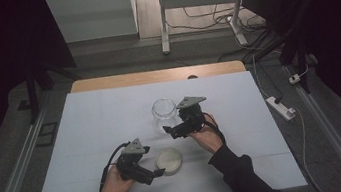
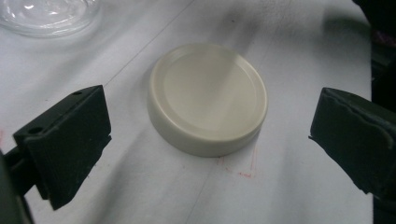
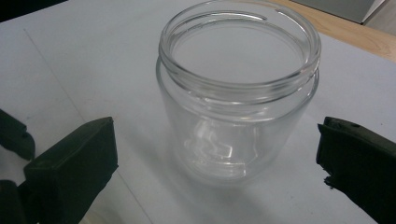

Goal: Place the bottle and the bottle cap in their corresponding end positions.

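Glass jar (image 3: 238, 98) stands upright and lidless just beyond its cream lid (image 2: 208, 98) on the bench (image 1: 86, 118). Both grippers' jaws are spread wide, holding nothing. Jar looks stiff, slippery, breakable: grip its sides; pinch the light lid by its rim.

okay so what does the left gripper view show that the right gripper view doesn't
The left gripper view has the cream lid lying flat on the white table cover, between the open jaws of the left gripper and touching neither. Faint red marks sit on the cover near the lid.

The right gripper view has the open mouth and threaded rim of the glass jar, which stands upright and empty between the open jaws of the right gripper, plus a strip of the wooden table edge.

Both show the white cover, wide-open black jaws, and part of the jar.
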`<state>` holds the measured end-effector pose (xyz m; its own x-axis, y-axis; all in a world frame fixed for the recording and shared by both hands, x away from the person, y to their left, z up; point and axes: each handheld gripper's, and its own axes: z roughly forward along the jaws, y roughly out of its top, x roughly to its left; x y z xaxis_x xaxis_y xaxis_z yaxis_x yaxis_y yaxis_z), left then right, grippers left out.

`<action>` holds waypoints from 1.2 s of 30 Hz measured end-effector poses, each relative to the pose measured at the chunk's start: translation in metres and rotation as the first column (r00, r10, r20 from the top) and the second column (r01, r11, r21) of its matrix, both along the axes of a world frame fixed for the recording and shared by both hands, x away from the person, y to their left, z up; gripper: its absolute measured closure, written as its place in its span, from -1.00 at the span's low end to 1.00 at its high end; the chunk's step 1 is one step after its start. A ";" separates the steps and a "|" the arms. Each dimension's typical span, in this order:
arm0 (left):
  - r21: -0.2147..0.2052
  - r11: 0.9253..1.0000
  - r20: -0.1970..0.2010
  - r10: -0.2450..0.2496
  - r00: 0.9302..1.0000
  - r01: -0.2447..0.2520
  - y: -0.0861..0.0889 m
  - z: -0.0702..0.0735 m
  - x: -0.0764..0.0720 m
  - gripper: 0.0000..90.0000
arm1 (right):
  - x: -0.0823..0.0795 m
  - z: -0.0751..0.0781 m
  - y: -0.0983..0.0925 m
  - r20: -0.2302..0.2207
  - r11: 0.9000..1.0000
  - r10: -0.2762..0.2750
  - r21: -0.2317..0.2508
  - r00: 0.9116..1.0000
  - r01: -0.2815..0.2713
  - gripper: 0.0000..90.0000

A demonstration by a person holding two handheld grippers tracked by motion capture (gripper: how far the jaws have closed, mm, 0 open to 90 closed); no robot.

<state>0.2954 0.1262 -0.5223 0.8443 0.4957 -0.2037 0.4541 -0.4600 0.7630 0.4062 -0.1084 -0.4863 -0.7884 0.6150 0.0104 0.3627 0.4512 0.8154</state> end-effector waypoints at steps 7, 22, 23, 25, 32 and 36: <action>-0.011 1.000 -0.001 0.011 1.000 -0.011 0.008 0.003 -0.002 -1.00 | -0.008 0.001 -0.003 -0.007 1.000 0.026 0.008 1.000 -0.026 -1.00; -0.058 0.998 0.020 0.039 0.999 -0.037 0.023 0.010 -0.011 -1.00 | -0.027 0.011 -0.010 -0.043 0.997 0.050 0.067 0.998 -0.047 -1.00; -0.060 0.998 0.018 0.037 0.999 -0.036 0.024 0.011 -0.012 -1.00 | -0.028 0.012 -0.011 -0.045 0.996 0.052 0.068 0.998 -0.049 -1.00; -0.057 0.998 0.021 0.036 0.999 -0.035 0.025 0.012 -0.014 -1.00 | -0.031 0.014 -0.012 -0.042 0.997 0.054 0.065 0.998 -0.051 -1.00; -0.056 0.998 0.014 0.037 0.999 -0.036 0.032 0.012 -0.019 -1.00 | -0.044 0.015 -0.018 -0.037 0.997 0.066 0.052 0.997 -0.064 -1.00; -0.044 0.998 0.004 0.038 0.999 -0.038 0.035 0.012 -0.023 -1.00 | -0.051 0.015 -0.021 -0.026 0.997 0.071 0.046 0.997 -0.070 -1.00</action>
<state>0.2724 0.1617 -0.5105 0.8261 0.5178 -0.2221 0.4670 -0.4087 0.7842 0.3548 -0.1298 -0.4718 -0.8287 0.5565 0.0591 0.3538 0.4392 0.8258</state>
